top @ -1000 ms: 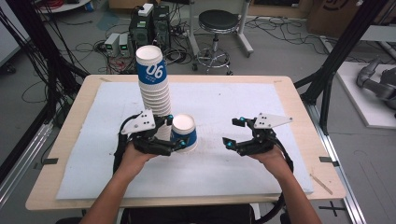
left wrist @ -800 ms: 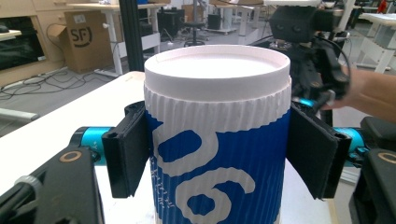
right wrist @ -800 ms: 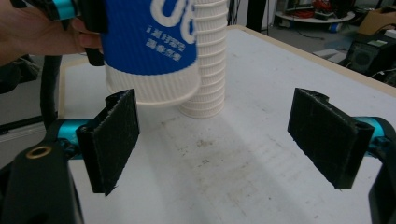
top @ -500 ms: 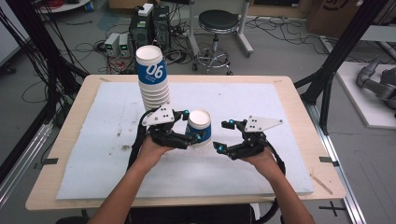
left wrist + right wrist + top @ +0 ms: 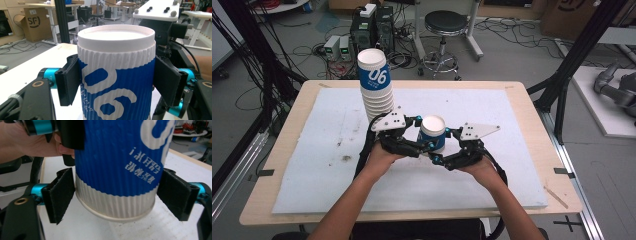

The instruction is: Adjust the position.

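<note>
A blue-and-white ribbed paper cup (image 5: 433, 134) is held upside down, its closed base up, just above the white mat. My left gripper (image 5: 424, 136) is shut on it; in the left gripper view its pads (image 5: 68, 82) press the cup (image 5: 115, 75) on both sides. My right gripper (image 5: 442, 146) is open and comes in from the right. In the right gripper view it (image 5: 116, 197) straddles the white rim end of the cup (image 5: 117, 157), pads close to either side. A tall stack of the same cups (image 5: 374, 85) stands behind my left gripper.
The white mat (image 5: 512, 125) covers most of the wooden table (image 5: 537, 95). Black frame posts (image 5: 567, 75) stand at the table's right and left. A stool and electronics boxes sit on the floor beyond the far edge.
The left gripper has carried the cup right, toward the table's middle. The right gripper has moved left and now has its jaws around the cup's lower end.
</note>
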The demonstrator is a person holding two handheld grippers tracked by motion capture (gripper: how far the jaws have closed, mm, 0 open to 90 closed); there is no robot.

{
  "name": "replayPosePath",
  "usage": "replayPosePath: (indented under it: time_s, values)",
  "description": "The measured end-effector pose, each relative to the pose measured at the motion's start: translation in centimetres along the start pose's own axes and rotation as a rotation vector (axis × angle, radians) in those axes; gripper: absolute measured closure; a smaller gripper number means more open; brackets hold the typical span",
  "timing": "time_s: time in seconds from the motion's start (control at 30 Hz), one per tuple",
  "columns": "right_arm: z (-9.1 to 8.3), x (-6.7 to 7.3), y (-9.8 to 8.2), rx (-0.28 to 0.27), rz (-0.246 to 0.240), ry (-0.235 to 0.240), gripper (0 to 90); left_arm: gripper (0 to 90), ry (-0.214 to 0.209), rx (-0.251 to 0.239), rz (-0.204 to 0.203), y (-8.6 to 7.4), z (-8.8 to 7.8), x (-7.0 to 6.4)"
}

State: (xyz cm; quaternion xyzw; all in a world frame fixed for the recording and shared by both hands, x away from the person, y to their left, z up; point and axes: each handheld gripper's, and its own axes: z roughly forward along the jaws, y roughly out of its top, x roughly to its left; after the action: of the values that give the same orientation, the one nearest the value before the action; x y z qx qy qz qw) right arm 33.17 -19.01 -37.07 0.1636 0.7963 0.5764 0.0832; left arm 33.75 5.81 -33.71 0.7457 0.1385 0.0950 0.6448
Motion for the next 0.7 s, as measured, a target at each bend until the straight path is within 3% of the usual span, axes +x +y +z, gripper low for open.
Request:
replayPosePath:
  time_s: [0.2,0.33,0.43,0.7]
  values:
    - [-0.7,-0.4,0.2,0.035,-0.035,0.007,28.4,26.3,-0.008,0.024,-0.005,-0.1,0.2,-0.1]
    - [-1.0,-0.4,0.4,0.064,-0.068,0.015,29.8,21.2,-0.007,0.083,0.011,0.5,0.5,-0.2]
    - [-1.2,-0.5,0.6,0.093,-0.098,0.003,29.9,20.5,-0.012,0.1,0.028,1.3,0.3,-0.1]
    - [-1.8,-0.7,1.1,0.172,-0.163,0.017,30.4,21.0,-0.092,0.203,0.031,2.4,0.8,0.6]
